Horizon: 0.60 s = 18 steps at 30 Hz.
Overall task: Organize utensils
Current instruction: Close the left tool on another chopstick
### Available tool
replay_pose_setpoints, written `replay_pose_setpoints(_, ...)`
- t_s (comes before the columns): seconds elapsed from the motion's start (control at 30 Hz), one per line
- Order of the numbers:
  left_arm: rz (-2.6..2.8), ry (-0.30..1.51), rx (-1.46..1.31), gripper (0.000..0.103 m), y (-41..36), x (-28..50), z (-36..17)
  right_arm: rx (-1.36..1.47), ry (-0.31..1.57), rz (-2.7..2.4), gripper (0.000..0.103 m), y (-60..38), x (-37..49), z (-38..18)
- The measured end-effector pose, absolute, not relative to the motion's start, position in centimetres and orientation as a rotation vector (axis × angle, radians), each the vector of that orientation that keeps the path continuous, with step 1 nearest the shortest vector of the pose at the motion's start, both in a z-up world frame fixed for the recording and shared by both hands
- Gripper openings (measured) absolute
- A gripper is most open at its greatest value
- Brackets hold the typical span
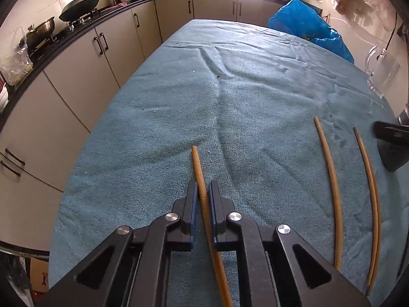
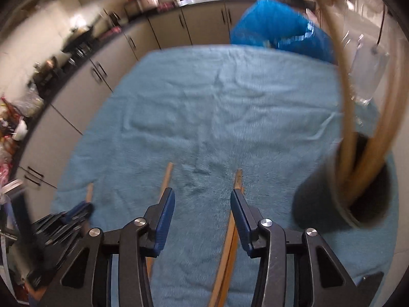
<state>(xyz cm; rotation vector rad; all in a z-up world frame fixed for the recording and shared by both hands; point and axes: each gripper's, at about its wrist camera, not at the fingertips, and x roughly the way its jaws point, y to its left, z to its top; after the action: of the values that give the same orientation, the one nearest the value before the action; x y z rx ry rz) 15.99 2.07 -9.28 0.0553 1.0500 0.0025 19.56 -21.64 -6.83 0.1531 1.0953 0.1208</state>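
My left claw (image 1: 203,192) pinches a thin brown wooden chopstick (image 1: 198,168) running forward along its fingers; my right claw (image 2: 203,202), half-wide and empty, straddles another chopstick (image 2: 236,204) lengthwise.

Both cameras sit just behind their claws, tilted steeply down and close over the desk's blue towel (image 1: 179,97), facing the far cabinets (image 1: 176,10) and window. The right view is blurred. Both share the towel, the chopsticks (image 1: 329,179) and the blue bag (image 2: 276,28).
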Motion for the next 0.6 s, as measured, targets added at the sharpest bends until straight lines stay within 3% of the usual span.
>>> replay_pose_setpoints(0.13,-0.006,1.047,0.053,0.009,2.2,15.8,-9.2,0.111,1.139,0.046,0.037,-21.8,21.8,-8.6)
replay_pose_setpoints(0.4,-0.01,1.047,0.05,0.009,2.3,15.7,-9.2,0.055,1.19,-0.001,0.032,-22.1,23.8,-10.6)
replay_pose_setpoints(0.5,-0.006,1.051,0.054,0.008,2.3,15.7,-9.2,0.051,1.19,0.042,0.008,-21.4,23.6,-10.4)
replay_pose_setpoints(0.6,-0.017,1.055,0.056,0.007,2.0,16.2,-9.2,0.077,1.144,0.085,0.008,-20.8,22.7,-9.3)
